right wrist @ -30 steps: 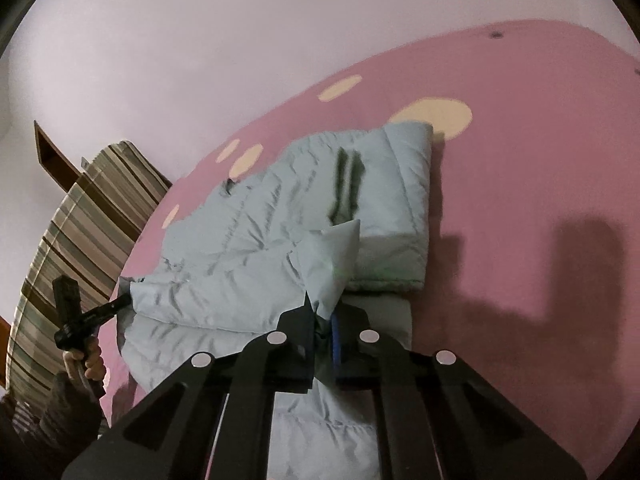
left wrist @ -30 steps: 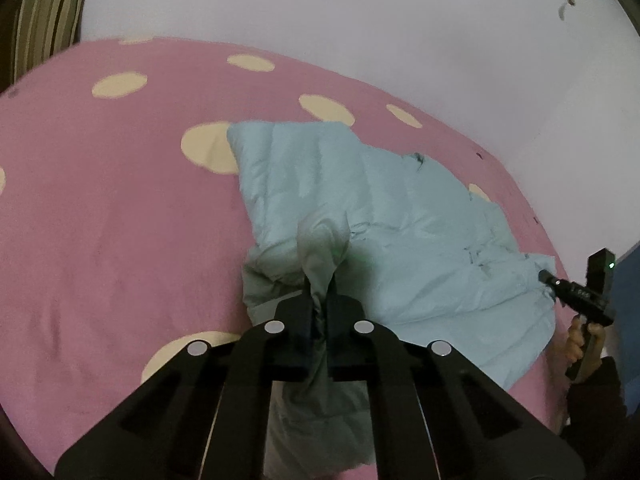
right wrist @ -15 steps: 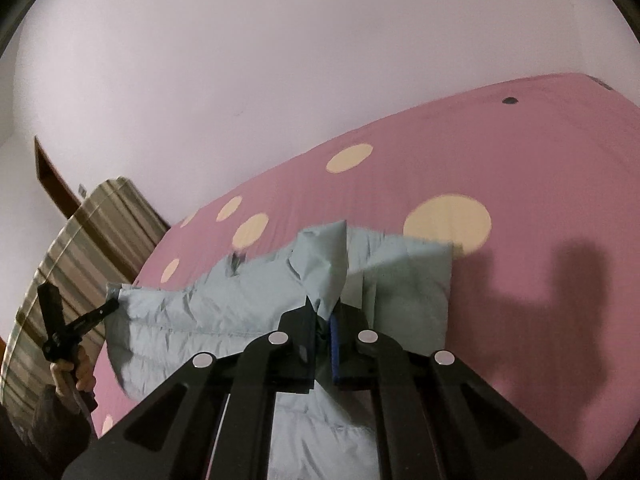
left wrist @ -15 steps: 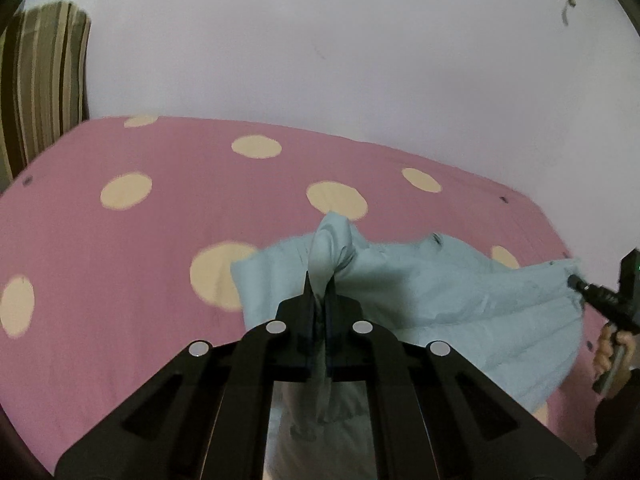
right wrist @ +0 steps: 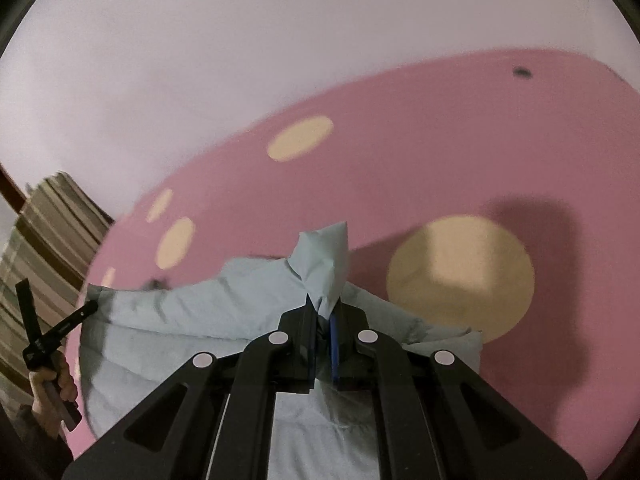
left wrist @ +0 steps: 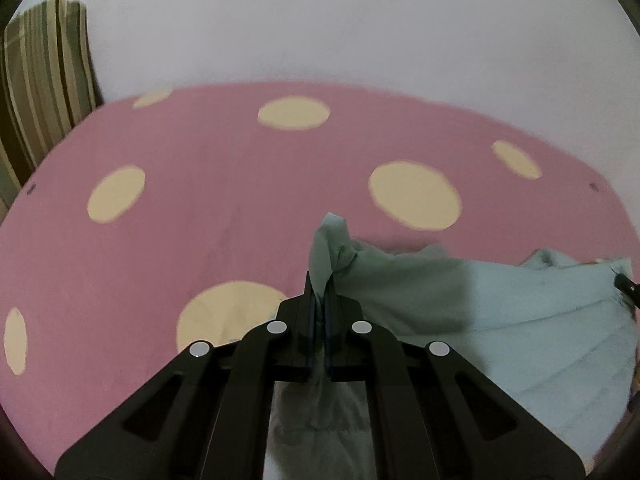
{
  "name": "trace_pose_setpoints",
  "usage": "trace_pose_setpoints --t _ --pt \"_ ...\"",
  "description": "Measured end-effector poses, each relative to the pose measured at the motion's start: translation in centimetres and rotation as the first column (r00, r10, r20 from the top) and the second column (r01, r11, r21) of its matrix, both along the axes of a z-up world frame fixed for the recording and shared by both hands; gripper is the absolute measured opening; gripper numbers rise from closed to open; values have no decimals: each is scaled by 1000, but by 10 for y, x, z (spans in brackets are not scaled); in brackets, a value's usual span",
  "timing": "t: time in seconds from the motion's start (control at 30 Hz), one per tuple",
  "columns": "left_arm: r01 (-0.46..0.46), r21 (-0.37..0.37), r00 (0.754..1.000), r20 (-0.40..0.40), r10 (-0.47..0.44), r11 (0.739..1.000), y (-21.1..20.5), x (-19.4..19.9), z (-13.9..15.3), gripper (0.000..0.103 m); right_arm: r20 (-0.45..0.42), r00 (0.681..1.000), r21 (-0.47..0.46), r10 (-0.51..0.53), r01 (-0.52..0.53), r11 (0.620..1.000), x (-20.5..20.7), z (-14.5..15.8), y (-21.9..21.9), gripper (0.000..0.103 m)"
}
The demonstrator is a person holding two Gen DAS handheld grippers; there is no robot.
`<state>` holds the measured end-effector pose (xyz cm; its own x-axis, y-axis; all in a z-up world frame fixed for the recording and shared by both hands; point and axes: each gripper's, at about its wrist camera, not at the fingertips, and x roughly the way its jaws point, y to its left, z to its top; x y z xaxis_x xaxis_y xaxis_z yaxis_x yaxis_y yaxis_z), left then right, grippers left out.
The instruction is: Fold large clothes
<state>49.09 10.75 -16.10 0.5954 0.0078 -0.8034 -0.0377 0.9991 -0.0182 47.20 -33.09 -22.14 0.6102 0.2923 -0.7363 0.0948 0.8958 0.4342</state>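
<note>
A pale blue padded jacket (left wrist: 520,312) hangs stretched between both grippers over a pink bed. My left gripper (left wrist: 319,292) is shut on one corner of the jacket, a tuft of fabric sticking up past the fingertips. In the right wrist view the jacket (right wrist: 208,312) spreads to the left, and my right gripper (right wrist: 323,308) is shut on its other corner. The left gripper (right wrist: 90,307) also shows at the far left edge of that view, held by a hand (right wrist: 52,388). The right gripper's tip (left wrist: 626,285) peeks in at the right edge of the left wrist view.
The bed carries a pink sheet with cream dots (left wrist: 200,184), also seen in the right wrist view (right wrist: 440,140). A plain white wall (left wrist: 320,20) runs behind it. A striped curtain (left wrist: 44,72) hangs at the left; the striped curtain (right wrist: 44,240) shows at the right view's left edge.
Both grippers have carried the jacket's edge across the bed toward the wall. The folded part that lay ahead of them has passed out of sight beneath, and more bare sheet shows.
</note>
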Motion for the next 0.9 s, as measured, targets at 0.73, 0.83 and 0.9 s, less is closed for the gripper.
trace_pose_setpoints --t 0.73,0.83,0.9 --pt "-76 -4 997 18 76 997 5 2 -64 8 3 999 -78 -33 33 996 -2 -51 7 4" --pt "-81 -8 997 9 81 997 7 2 -59 14 3 999 -59 -32 32 998 -1 -48 5 7" --pt "-99 -5 995 0 99 995 10 1 -52 30 -8 1000 -50 -24 23 998 -1 -44 3 7"
